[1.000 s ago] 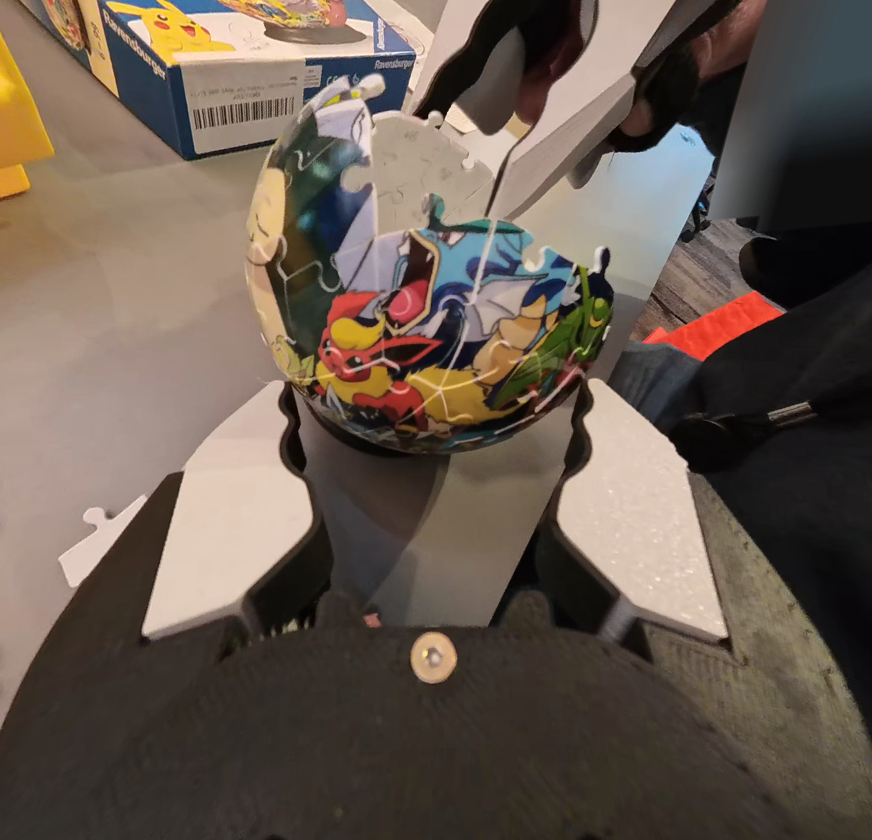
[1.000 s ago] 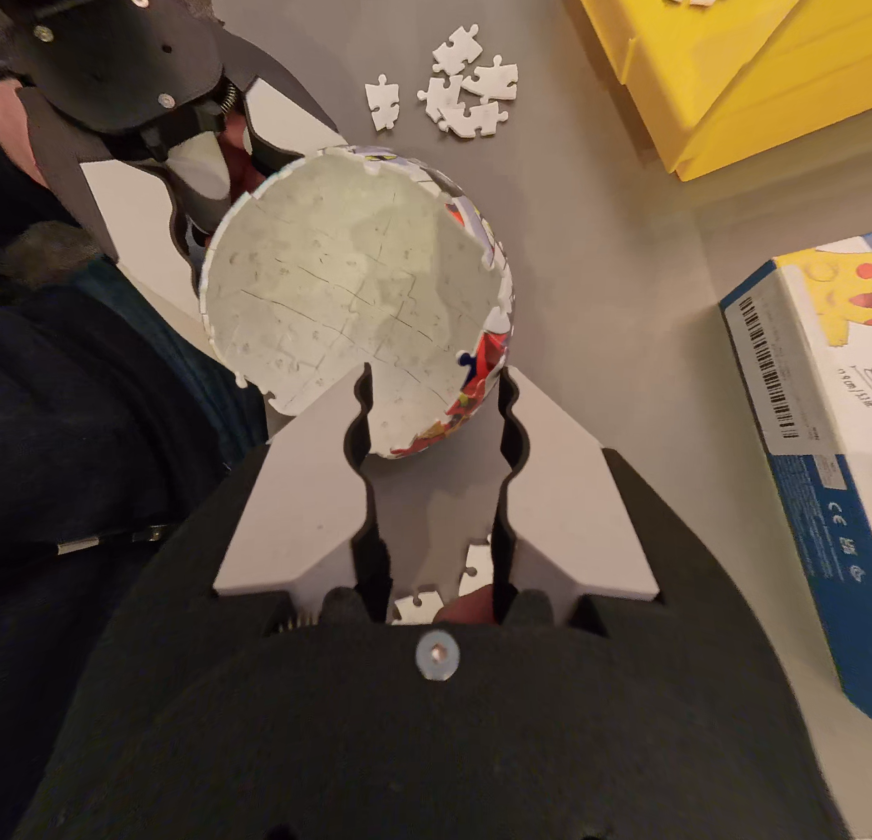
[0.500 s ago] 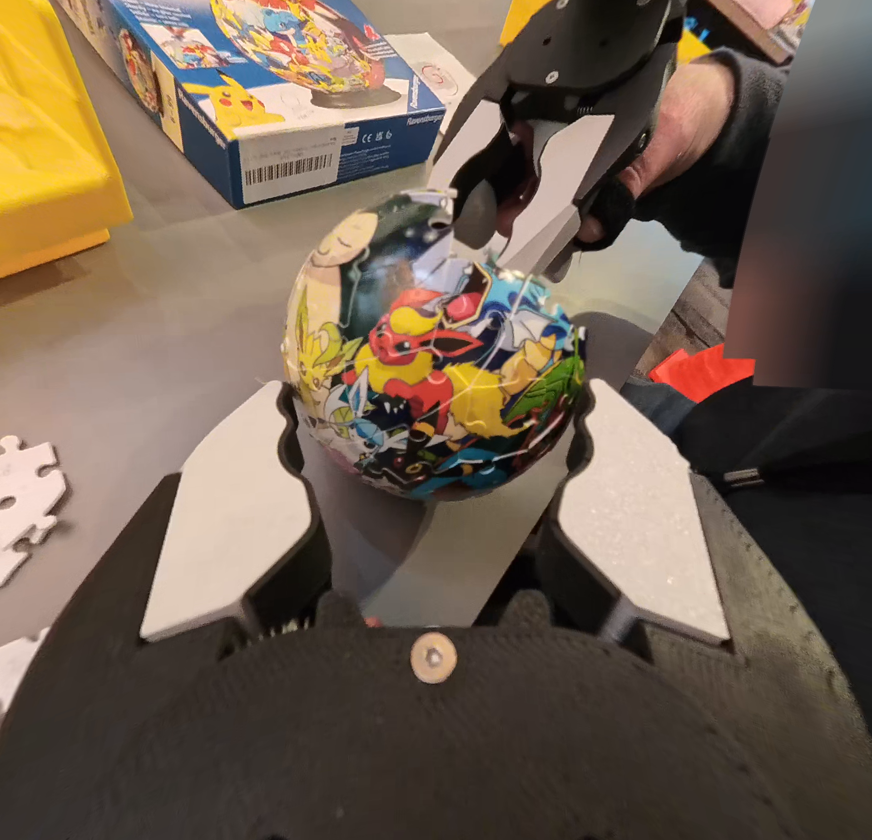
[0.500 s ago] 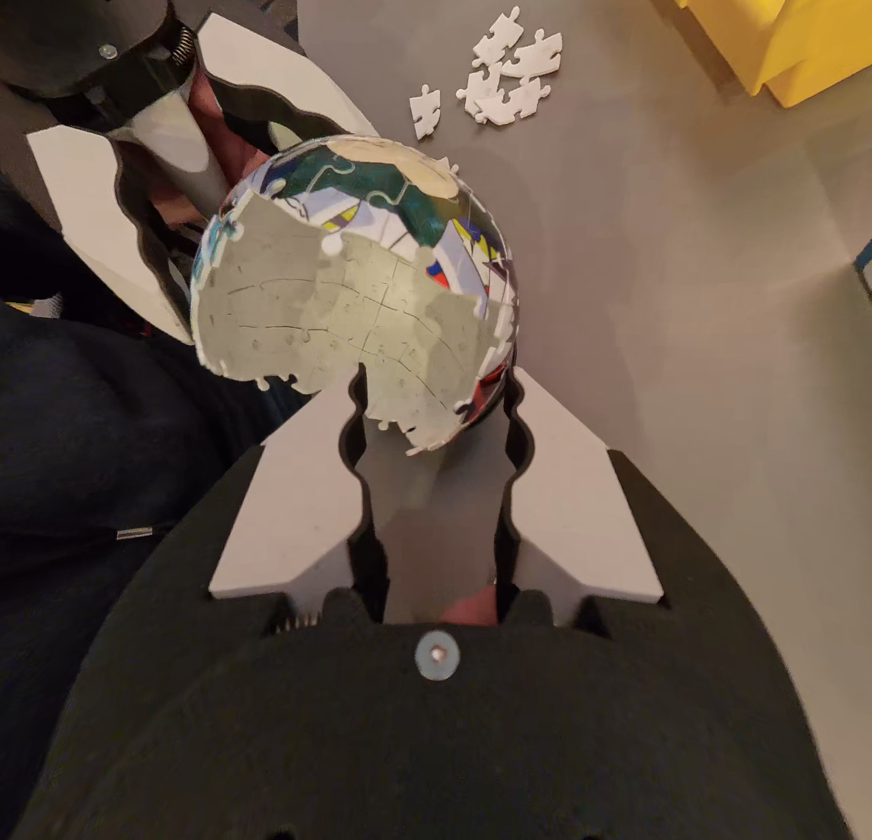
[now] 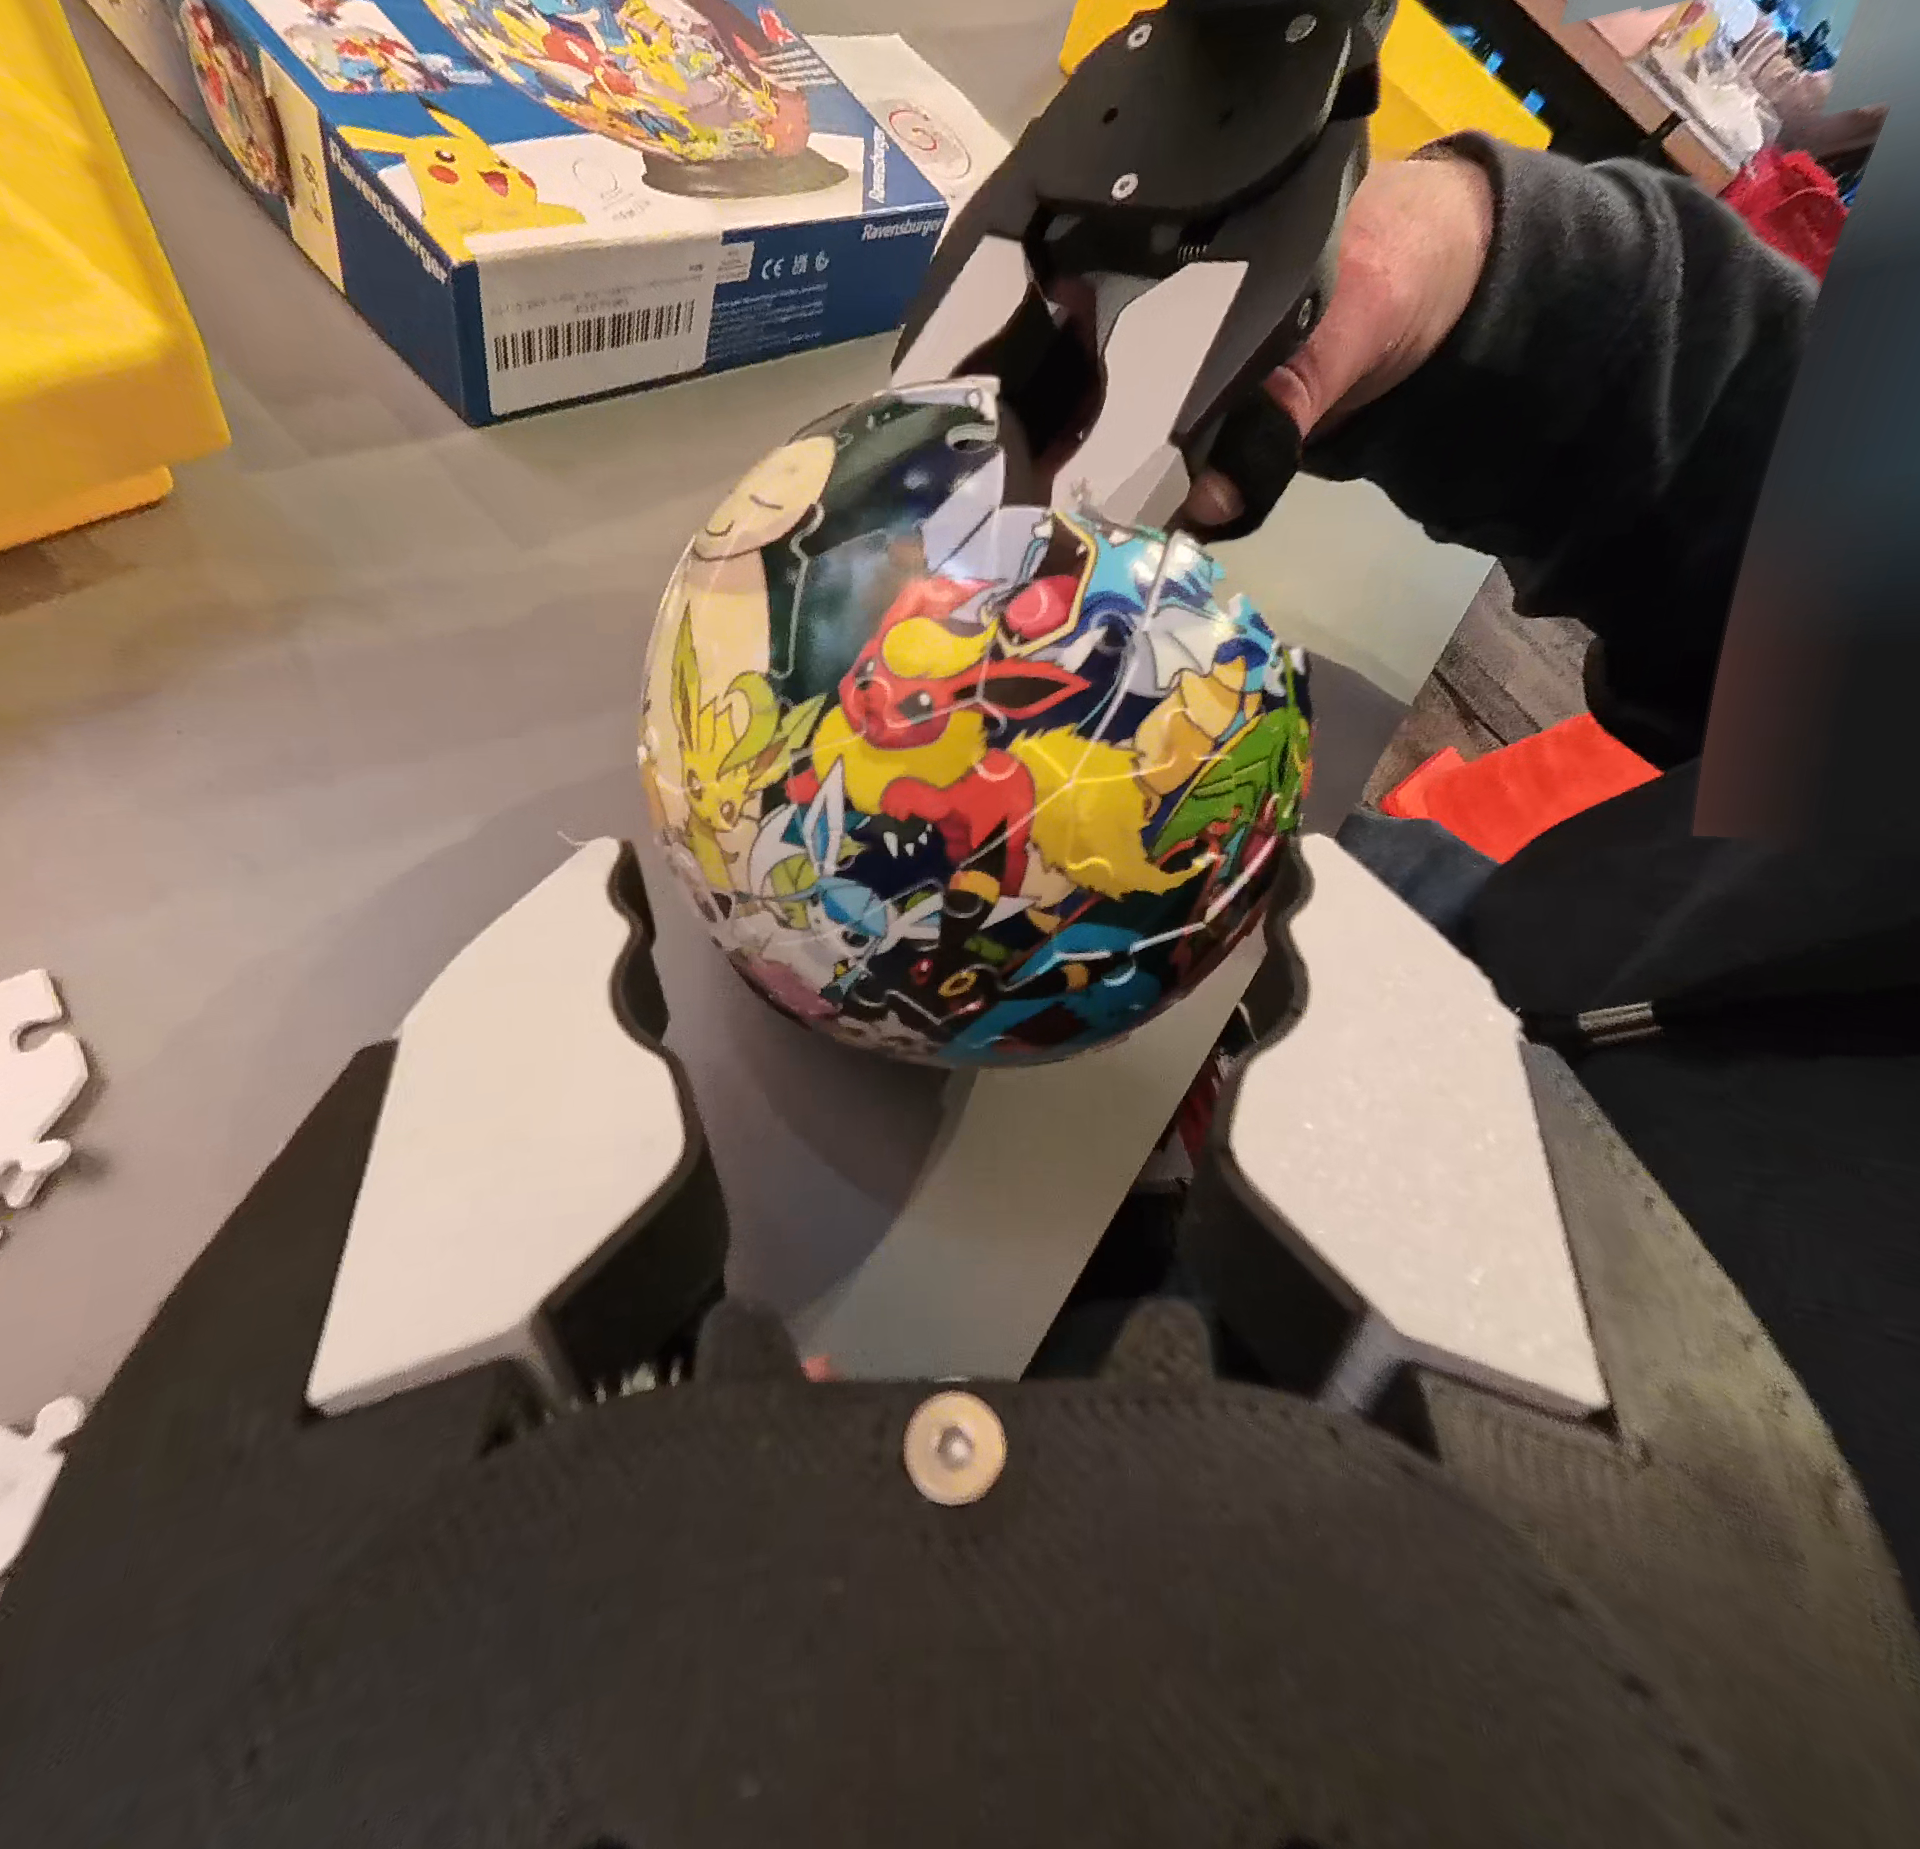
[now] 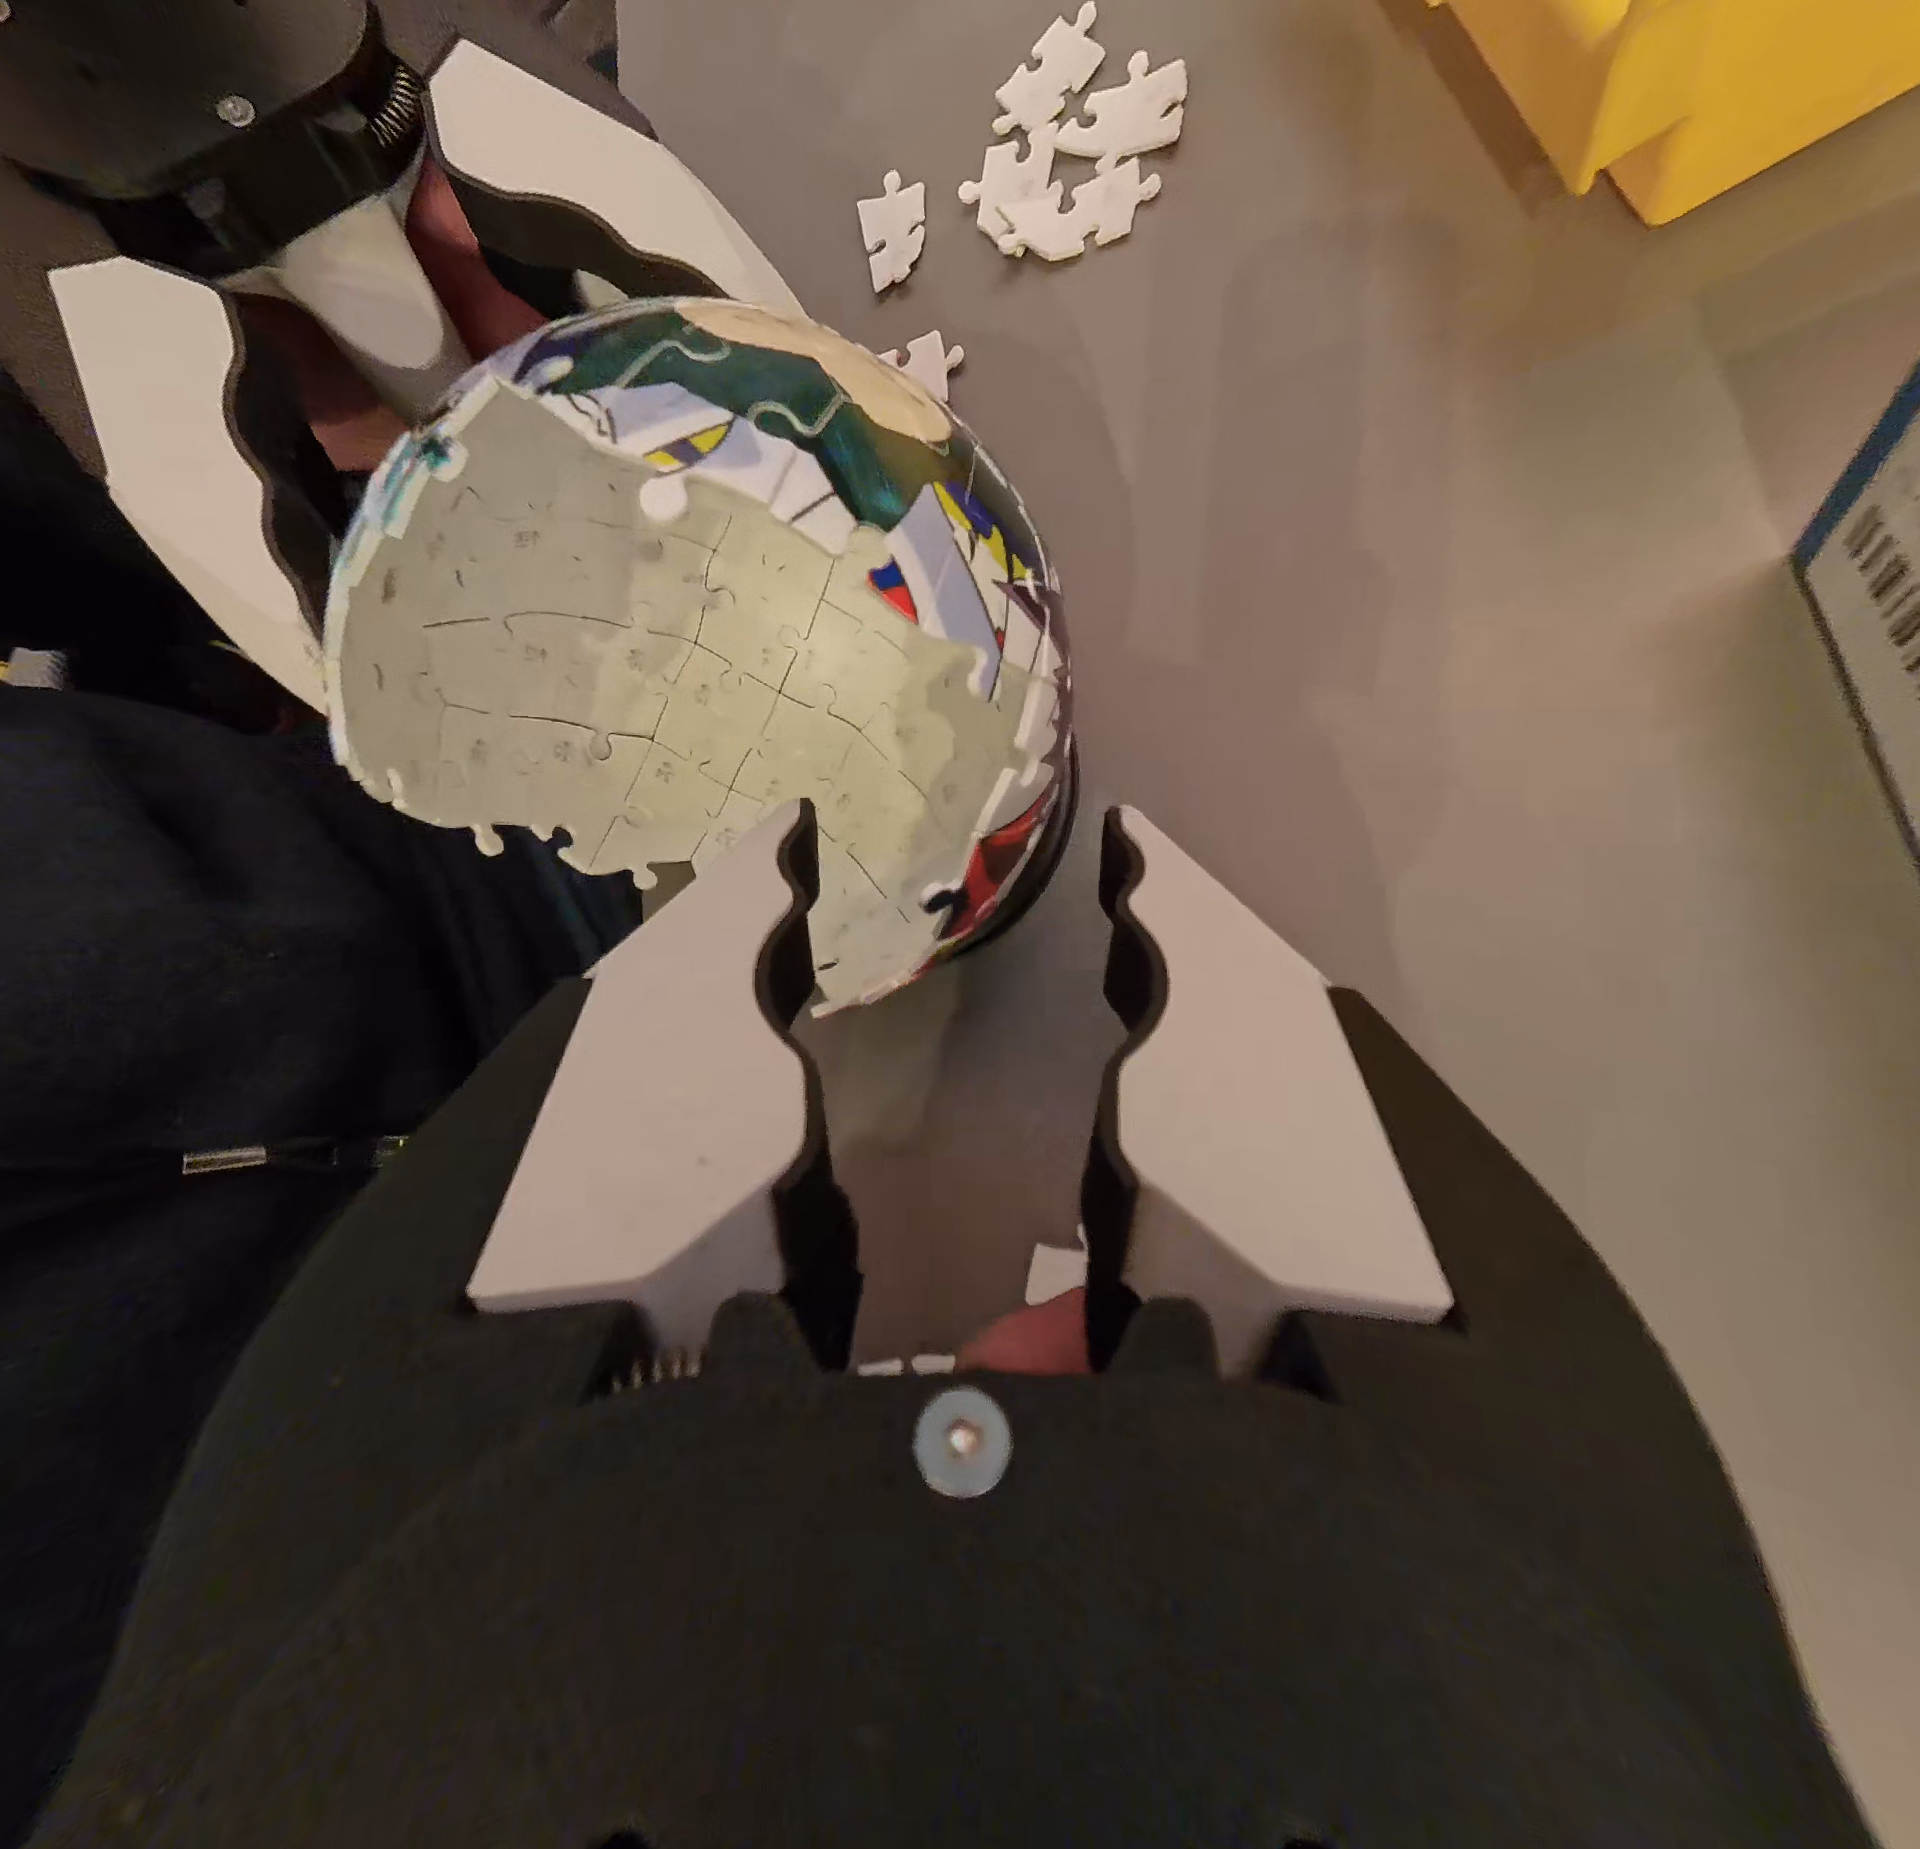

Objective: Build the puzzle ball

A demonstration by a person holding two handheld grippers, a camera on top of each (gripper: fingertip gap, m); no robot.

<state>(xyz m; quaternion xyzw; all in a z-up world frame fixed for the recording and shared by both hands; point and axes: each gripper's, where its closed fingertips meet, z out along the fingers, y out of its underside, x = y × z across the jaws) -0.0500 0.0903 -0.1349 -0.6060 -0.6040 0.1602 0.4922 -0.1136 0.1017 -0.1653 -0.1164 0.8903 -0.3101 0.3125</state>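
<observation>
The puzzle ball [image 5: 966,750] is a partly built sphere with colourful cartoon print, standing on a black stand [image 6: 1055,843] near the table edge. In the right wrist view the ball [image 6: 665,677] shows a large opening and its pale grey inside. My left gripper [image 5: 956,859] is open, its fingertips on either side of the ball's lower half; I cannot tell if they touch it. It also shows in the right wrist view [image 6: 364,293]. My right gripper [image 6: 956,833] is open and empty, with the shell's lower rim between its jaws. It reaches the ball's top from behind [image 5: 1091,428].
A blue puzzle box [image 5: 582,189] lies at the back, and also shows in the right wrist view [image 6: 1870,573]. Yellow bins [image 5: 83,272] [image 6: 1662,54] stand nearby. Loose white pieces [image 6: 1081,158] [image 5: 31,1061] lie on the grey table [image 5: 260,708]. A person's dark clothing [image 6: 156,968] is past the table edge.
Both grippers have shifted around the ball. The left view now shows its printed outside instead of the opening. The right view sees more of the ball's top.
</observation>
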